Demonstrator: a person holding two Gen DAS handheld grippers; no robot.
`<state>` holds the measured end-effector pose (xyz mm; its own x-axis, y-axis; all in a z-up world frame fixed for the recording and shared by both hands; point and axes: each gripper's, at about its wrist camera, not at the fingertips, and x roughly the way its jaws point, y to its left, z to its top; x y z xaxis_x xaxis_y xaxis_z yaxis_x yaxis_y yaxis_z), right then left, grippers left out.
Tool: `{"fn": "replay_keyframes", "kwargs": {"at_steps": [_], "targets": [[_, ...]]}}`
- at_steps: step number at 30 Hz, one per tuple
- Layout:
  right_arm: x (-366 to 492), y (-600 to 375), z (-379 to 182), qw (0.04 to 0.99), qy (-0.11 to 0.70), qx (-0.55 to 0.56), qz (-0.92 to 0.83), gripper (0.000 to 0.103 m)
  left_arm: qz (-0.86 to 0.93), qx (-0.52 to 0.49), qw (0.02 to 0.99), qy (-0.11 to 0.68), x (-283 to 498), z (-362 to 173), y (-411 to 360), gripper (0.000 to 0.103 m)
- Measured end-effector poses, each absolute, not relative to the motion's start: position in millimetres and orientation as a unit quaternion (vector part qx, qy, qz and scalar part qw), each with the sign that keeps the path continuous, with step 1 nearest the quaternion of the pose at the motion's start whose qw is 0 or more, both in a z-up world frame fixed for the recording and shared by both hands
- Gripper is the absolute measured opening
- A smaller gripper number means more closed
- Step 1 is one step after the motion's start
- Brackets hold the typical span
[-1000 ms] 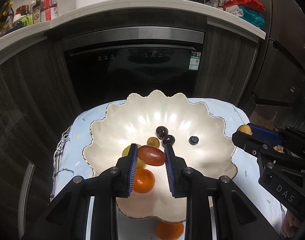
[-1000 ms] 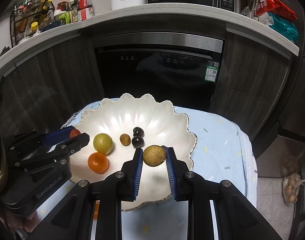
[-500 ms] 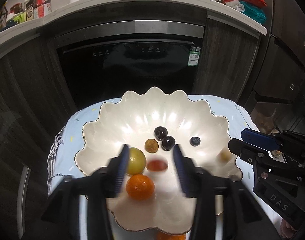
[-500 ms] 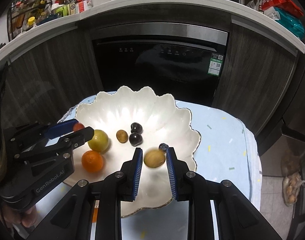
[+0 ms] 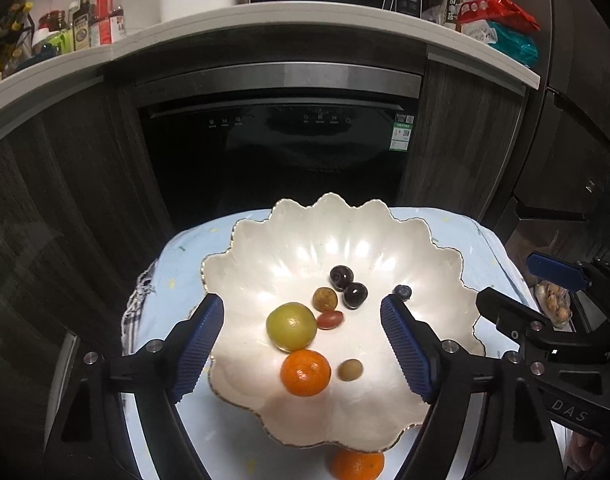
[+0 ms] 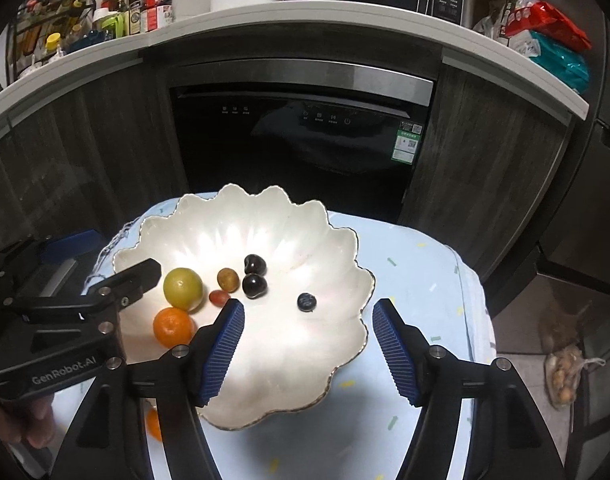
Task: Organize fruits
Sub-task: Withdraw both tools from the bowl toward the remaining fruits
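A white scalloped plate [image 5: 337, 236] [image 6: 337, 240] holds several fruits: a yellow-green round fruit [image 5: 291, 326], an orange [image 5: 305, 373], a small red tomato [image 5: 330, 319], a tan fruit [image 5: 350, 369], a brown one [image 5: 325, 299], two dark cherries [image 5: 341, 277] and a blueberry [image 5: 403, 291] [image 6: 307, 302]. My left gripper [image 5: 301, 306] hovers over the plate's near side, its jaws opening, and no pad touches the fruit lying below. My right gripper [image 6: 308, 314] [image 5: 509, 280] is at the plate's right, jaws also opening and holding nothing. In the right wrist view its left finger hides the tan fruit.
A second orange [image 5: 357, 465] lies on the light-blue cloth [image 6: 417, 280] at the plate's near rim. A dark oven front [image 5: 273, 152] stands close behind the small table. A bag [image 6: 565, 372] lies on the floor to the right.
The left gripper let go of the red tomato, which now lies beside the yellow-green fruit. The right gripper let go of the tan fruit, now next to the orange. Both jaws spread wide.
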<state>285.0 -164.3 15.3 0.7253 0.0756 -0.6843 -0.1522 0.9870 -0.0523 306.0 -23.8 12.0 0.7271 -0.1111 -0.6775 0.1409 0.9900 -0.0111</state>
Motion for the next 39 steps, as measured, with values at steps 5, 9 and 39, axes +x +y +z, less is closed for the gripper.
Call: {"fn": "replay_keyframes", "kwargs": {"at_steps": [5, 9, 39], "targets": [[271.9, -161.5, 22.5, 0.930, 0.359, -0.052, 0.054, 0.068, -0.069, 0.020, 0.932, 0.355, 292.0, 21.5, -17.4, 0.082], [261.0, -160.4, 24.6, 0.932, 0.357, -0.048, 0.052, 0.068, -0.072, 0.020, 0.934, 0.349, 279.8, 27.2, -14.3, 0.082], [163.4, -134.3, -1.3, 0.931, 0.362, -0.035, 0.029, 0.068, -0.099, 0.050, 0.928, 0.356, 186.9, 3.0, 8.3, 0.082]]}}
